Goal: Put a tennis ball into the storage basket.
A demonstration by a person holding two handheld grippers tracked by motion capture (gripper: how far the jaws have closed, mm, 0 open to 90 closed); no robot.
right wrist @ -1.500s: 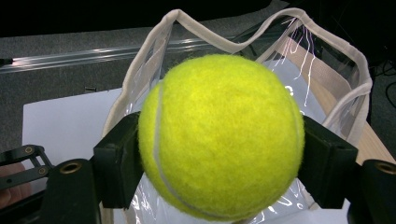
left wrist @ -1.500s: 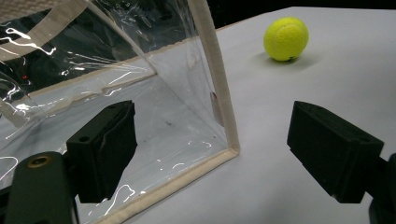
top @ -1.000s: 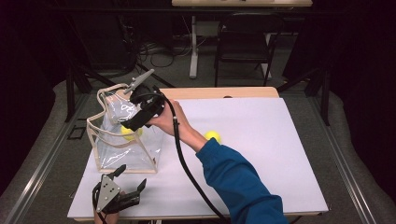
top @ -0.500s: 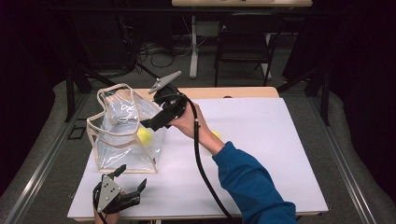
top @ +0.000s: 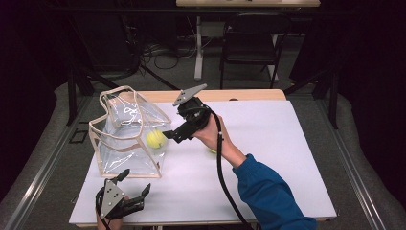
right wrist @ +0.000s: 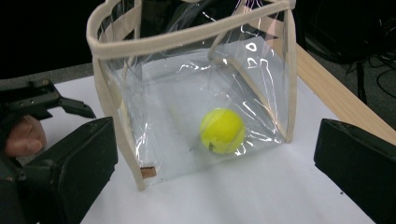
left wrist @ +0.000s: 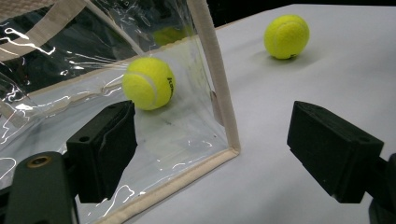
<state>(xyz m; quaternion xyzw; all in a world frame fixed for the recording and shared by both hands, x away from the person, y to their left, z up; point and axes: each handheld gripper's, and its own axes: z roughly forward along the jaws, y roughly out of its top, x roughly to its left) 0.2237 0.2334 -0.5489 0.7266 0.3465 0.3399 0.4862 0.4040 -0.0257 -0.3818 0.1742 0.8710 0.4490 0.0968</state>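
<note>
- Two tennis balls: one (right wrist: 222, 130) sits inside the clear bag (top: 128, 139), straight ahead of the right gripper (top: 173, 135) and just past its tips; the other ball (left wrist: 286, 36) lies on the white table (top: 287, 158), outside the bag, mostly hidden under the right hand in the high view.
- R gripper: jaws wide apart, nothing between them, raised above the table beside the bag's near wall.
- L gripper (top: 131, 189): jaws spread too, holding nothing, low at the table's front edge, pointing at the bag's corner.
- Bag stands upright, top open; it looks untouched by either gripper, tho the L jaw is very close to its wall.
</note>
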